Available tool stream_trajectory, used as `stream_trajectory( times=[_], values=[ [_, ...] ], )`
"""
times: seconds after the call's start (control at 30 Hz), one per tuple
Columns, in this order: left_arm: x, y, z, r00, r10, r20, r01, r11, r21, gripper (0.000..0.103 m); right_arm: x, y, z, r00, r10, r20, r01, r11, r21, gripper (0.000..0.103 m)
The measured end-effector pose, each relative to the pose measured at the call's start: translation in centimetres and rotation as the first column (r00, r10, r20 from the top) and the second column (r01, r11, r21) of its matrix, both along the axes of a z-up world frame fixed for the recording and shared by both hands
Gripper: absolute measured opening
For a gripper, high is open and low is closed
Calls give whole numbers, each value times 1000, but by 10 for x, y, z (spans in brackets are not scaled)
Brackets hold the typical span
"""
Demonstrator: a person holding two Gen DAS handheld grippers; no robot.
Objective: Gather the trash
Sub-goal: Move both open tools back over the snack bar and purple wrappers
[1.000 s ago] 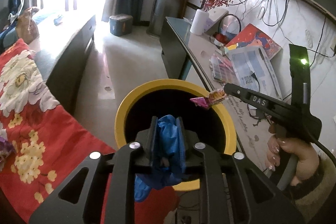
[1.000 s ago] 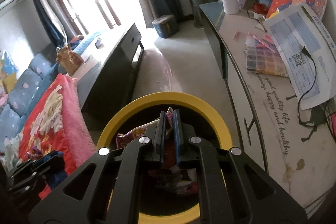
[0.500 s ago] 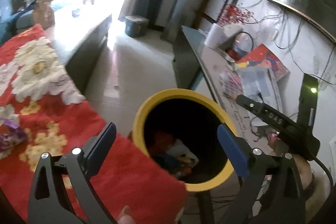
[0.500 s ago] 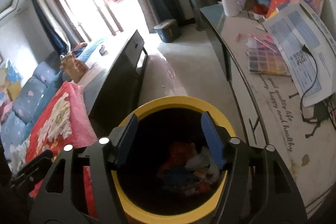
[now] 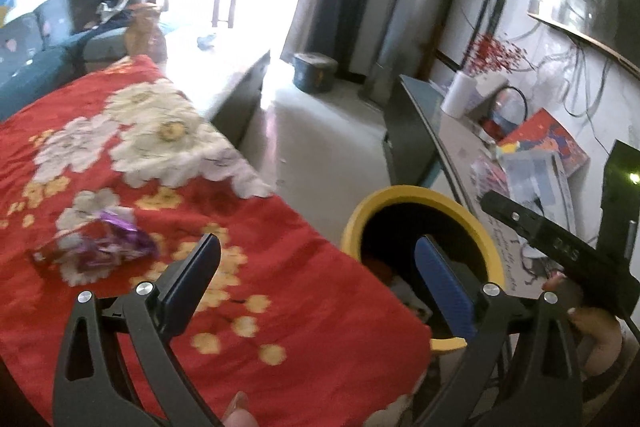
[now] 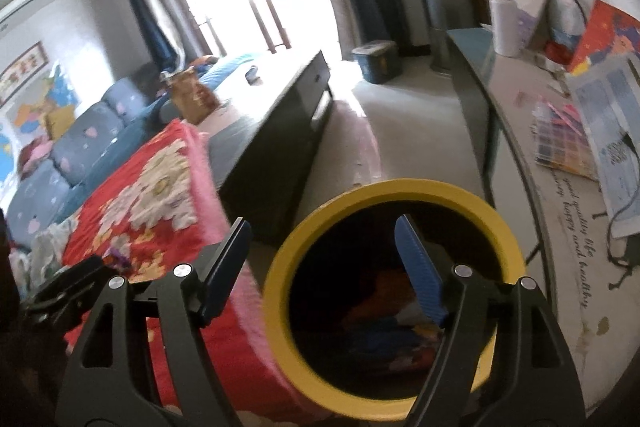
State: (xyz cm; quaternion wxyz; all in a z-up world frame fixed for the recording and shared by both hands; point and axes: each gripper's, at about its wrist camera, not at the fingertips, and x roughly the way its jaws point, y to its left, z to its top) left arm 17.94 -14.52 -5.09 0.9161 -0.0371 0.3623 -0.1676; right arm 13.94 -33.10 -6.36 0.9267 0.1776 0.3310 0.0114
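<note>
A yellow-rimmed bin (image 5: 420, 194) stands beside the bed, with colourful trash (image 6: 384, 323) at its bottom. My left gripper (image 5: 316, 283) is open wide and empty over the edge of the red floral blanket (image 5: 280, 267), just left of the bin. A crumpled purple wrapper (image 5: 100, 247) lies on the blanket, ahead and to the left of it. My right gripper (image 6: 324, 263) hangs above the bin's left rim (image 6: 400, 187); its jaws are opening with nothing between them. From the left wrist view the right gripper (image 5: 490, 203) reaches in from the right, held by a hand (image 5: 592, 319).
A dark low cabinet (image 6: 280, 131) stands beyond the bed. On the right runs a long desk (image 6: 520, 131) with papers, a colour chart, cables and a paper roll. A blue sofa (image 6: 80, 147) sits at the far left, and a small box (image 5: 314, 73) on the floor near the bright doorway.
Both grippers opened and let go of a blue piece and a snack wrapper, which are gone from the jaws. Both views swung left and back from the bin; the purple wrapper came into sight.
</note>
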Motion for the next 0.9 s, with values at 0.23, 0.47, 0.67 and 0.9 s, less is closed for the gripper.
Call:
stream_trajectory(
  times=[0.23, 0.47, 0.67, 0.9],
  values=[
    [-2, 46, 5, 995, 102, 16, -102, 995, -2, 95, -1, 32, 10, 996, 87, 22, -87, 996, -18, 66],
    [-2, 82, 7, 983, 184, 20, -183, 983, -16, 95, -2, 69, 15, 982, 186, 23, -185, 982, -42, 66],
    [-2, 110, 10, 971, 239, 26, -238, 971, -24, 95, -2, 98, 14, 967, 255, 12, -254, 965, -59, 67],
    [-3, 158, 7, 941, 339, 10, -338, 940, -41, 95, 1, 139, 18, 930, 367, 11, -364, 927, -94, 77]
  ],
)
